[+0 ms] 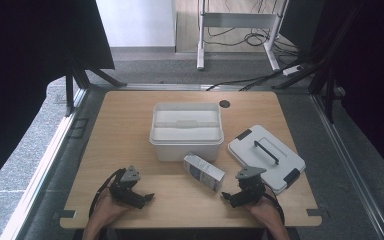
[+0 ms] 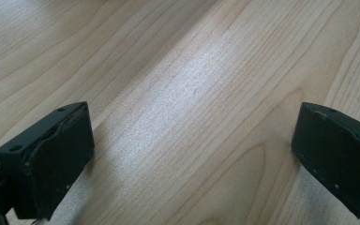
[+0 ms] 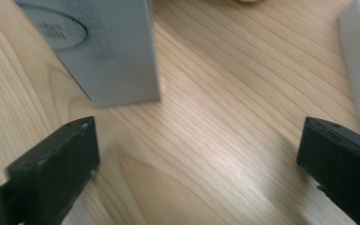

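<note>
Pre-grasp: both tongs, left (image 1: 139, 196) and right (image 1: 232, 196), released at the worktop's (image 1: 130, 130) near edge. Likely next: right tongs reach the carton (image 1: 203, 171).

floor: grey carpet (image 1: 145, 67) | table: light wood (image 1: 125, 125) | curtains: black (image 1: 25, 60)

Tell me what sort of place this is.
Probably a lab or recording workspace rather than a home: a bare wooden table fenced by black curtains, with loose cables across the grey carpet behind and a white frame stand.
</note>
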A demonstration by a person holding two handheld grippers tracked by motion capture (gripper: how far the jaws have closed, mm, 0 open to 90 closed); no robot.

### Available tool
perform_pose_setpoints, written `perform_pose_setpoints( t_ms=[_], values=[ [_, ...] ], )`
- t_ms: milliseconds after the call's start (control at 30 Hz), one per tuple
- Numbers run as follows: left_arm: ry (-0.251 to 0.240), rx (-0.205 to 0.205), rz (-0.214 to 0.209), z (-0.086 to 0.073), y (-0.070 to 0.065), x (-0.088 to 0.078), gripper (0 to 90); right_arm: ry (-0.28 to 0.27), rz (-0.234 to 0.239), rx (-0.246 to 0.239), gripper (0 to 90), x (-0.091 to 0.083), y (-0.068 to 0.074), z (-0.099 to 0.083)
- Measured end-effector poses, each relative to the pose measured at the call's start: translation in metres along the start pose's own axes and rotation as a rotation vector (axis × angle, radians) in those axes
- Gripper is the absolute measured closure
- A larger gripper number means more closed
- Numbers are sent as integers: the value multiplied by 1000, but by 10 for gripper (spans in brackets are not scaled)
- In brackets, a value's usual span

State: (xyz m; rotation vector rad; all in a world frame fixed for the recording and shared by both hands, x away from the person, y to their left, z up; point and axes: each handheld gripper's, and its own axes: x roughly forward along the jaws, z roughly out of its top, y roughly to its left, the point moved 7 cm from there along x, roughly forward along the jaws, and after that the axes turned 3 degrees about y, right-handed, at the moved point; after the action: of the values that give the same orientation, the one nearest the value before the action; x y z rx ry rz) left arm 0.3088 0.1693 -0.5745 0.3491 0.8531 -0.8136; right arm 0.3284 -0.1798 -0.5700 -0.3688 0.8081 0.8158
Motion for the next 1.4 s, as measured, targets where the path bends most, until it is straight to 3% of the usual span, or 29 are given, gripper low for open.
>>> perform_pose_setpoints(
  t_ms=[900,1067,1400],
  values=[
    [-2,-5,1,2,0,2,0,-3,-8,11,0,0,1,0],
    [-2,-5,1,2,0,2,0,23,3,19,29,-3,1,2],
    [-2,-5,1,2,0,2,0,48,43,-6,74,-21,9,27]
  ],
)
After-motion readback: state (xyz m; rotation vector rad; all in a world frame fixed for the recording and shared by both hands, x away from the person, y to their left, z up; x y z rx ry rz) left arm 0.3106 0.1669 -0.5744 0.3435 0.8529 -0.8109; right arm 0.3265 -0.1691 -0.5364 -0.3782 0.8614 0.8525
